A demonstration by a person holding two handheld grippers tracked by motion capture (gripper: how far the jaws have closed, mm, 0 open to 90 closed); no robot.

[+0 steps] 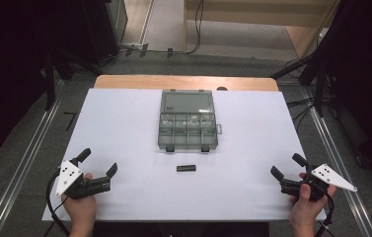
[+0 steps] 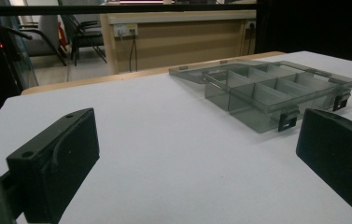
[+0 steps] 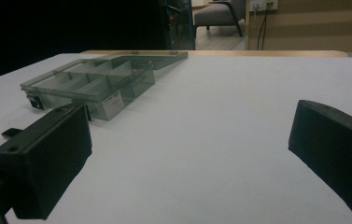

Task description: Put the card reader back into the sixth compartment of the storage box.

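On the bench (image 1: 124, 148), a white sheet covers nearly the whole top, with a strip of bare wood showing along the far edge. Toward the far middle of it lies the box (image 1: 188, 120), a smoky clear organiser with its lid folded flat open behind it and a row of small compartments in front; two dark latches hang at its near edge. From the left gripper view the box (image 2: 267, 91) sits off to the right beyond the jaws, and from the right gripper view the box (image 3: 89, 84) sits off to the left, a white label on its near wall. The left tongs (image 1: 99, 162) rest at the near left corner, held in the left hand (image 1: 81, 205), jaws spread wide with nothing between them. The right tongs (image 1: 287, 166) rest at the near right corner in the right hand (image 1: 306, 207), jaws likewise wide apart and empty. Both are well apart from the box. Just in front of the box, between the two tongs but touching neither, lies the stick (image 1: 186, 168), a small black oblong flat on the sheet.
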